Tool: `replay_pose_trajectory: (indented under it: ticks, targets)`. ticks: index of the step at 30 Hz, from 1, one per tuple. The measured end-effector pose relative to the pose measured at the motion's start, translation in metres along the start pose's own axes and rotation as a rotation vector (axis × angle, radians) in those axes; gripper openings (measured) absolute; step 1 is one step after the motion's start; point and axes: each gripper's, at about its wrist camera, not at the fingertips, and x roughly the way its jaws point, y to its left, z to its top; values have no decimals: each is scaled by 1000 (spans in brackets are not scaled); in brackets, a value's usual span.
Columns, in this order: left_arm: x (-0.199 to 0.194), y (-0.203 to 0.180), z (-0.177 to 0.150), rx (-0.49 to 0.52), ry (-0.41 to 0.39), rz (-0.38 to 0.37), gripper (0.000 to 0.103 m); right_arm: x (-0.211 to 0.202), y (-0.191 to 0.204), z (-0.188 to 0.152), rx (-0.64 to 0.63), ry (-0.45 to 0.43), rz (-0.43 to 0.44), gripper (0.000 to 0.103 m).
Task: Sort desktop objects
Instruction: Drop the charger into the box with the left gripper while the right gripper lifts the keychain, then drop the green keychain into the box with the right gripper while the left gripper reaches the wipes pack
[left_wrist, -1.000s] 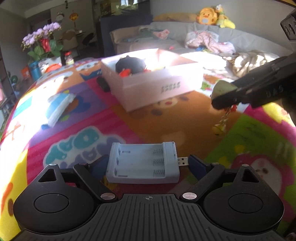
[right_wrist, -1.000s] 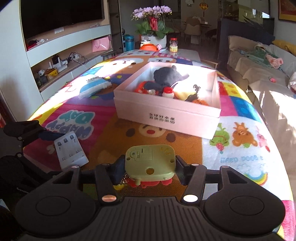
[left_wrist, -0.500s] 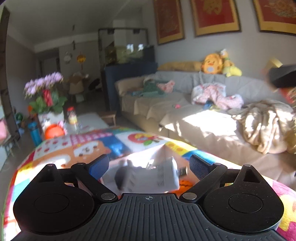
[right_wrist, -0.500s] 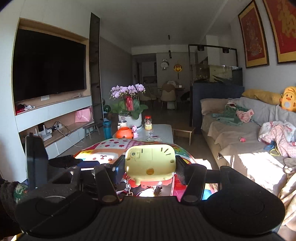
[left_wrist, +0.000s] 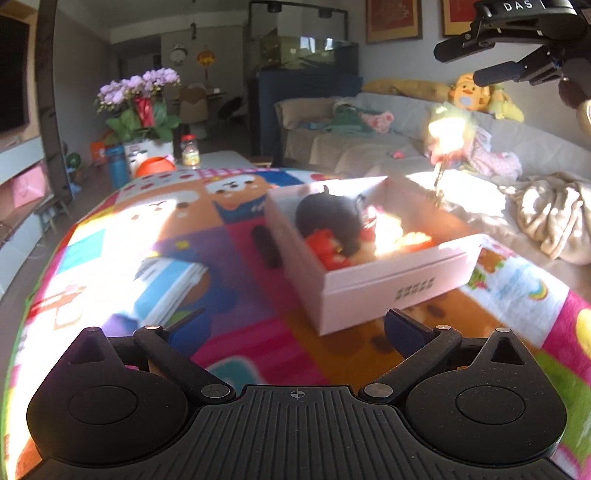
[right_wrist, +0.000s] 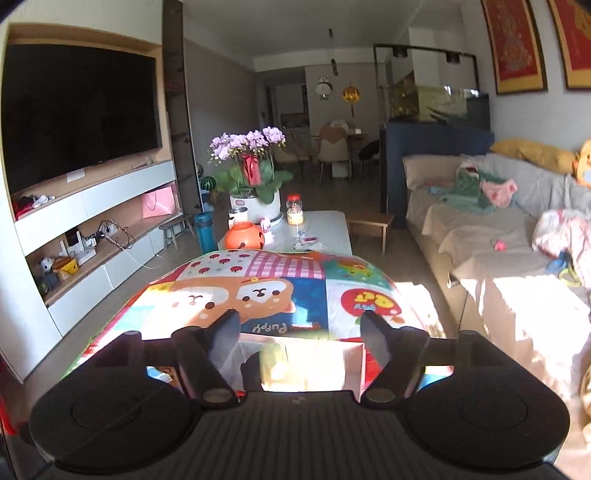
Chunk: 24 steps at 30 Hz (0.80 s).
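My left gripper is open and empty, low over the colourful mat. The white box stands ahead and right of it, holding a dark plush and red toys. My right gripper is open; it shows high at the top right of the left wrist view, above the box. The yellow-green toy with its keychain is blurred in mid-air below it, over the box's far side; in the right wrist view it is a bright blur under the fingers. The battery charger is not in view.
A blue-and-white tissue pack lies on the mat left of the box. A flower pot, orange ball and jar stand on the far table. A sofa runs along the right.
My left gripper has let go of the white charger and now points at the box. My right gripper has opened and the yellow-green toy has dropped out of it over the box.
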Motion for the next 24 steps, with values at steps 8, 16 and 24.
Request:
replay_pose_trajectory:
  ticks: [8, 16, 24]
  targets:
    - [16, 39, -24, -46, 41, 148, 103, 25, 41, -5, -42, 92, 43, 74]
    - [21, 63, -33, -162, 28, 128, 103, 155, 141, -3, -138, 426, 158, 22]
    - [23, 69, -35, -225, 35, 107, 103, 300, 192, -36, -406, 559, -178, 9]
